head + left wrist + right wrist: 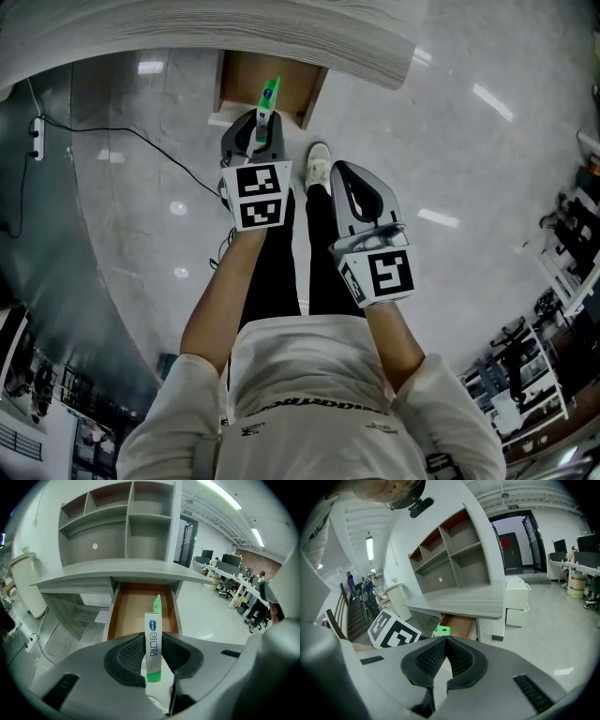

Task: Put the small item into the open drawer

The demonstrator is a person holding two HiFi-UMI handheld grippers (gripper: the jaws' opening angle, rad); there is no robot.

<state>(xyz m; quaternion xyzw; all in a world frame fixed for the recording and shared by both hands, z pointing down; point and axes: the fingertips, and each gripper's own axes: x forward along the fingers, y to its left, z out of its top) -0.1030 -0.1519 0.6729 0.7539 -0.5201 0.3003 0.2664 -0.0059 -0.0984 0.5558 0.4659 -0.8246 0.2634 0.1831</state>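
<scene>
A slim white box with green ends [268, 101] stands upright in my left gripper [257, 131], whose pads are shut on its sides. In the left gripper view the box [153, 620] rises between the ribbed pads [133, 653]. Its green tab points at the open brown drawer [140, 606] just ahead and below. The drawer [246, 86] juts out from under the grey desk, and what shows of its inside is bare. My right gripper [361, 192] hangs back to the right, lower in the head view. Its jaws [446, 639] are shut on nothing.
The grey desk top [234, 28] overhangs the drawer, and an open shelf unit [117, 522] stands on it. A black cable [141, 141] and a power strip [37, 136] lie on the floor at left. The person's shoe [319, 164] is near the drawer. A white cabinet [515, 602] stands to the right.
</scene>
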